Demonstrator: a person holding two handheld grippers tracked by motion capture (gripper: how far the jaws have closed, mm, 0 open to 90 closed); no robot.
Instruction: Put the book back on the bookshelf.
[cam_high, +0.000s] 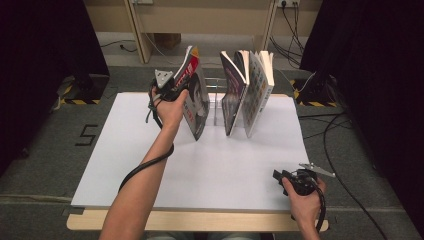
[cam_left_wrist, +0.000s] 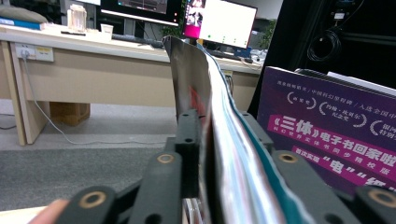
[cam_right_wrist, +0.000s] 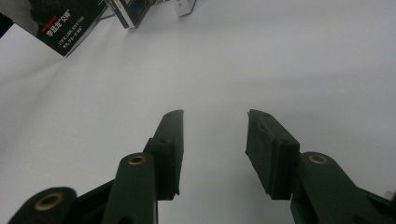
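Right gripper (cam_high: 278, 175): open, empty | left gripper (cam_high: 184, 86): loosened around one magazine (cam_high: 196, 102) | books (cam_high: 246, 92): three

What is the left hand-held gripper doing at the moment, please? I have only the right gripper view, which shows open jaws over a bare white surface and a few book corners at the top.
Observer: The left hand-held gripper is up at the far side of the white board, with the upper edge of a magazine between its jaws.
Operator: Thank you. Is the magazine lying flat?
Observer: No, it stands on its lower edge, tilted.
Operator: And what is next to it?
Observer: A wire stand, then a purple book and a pale book standing on end, leaning.
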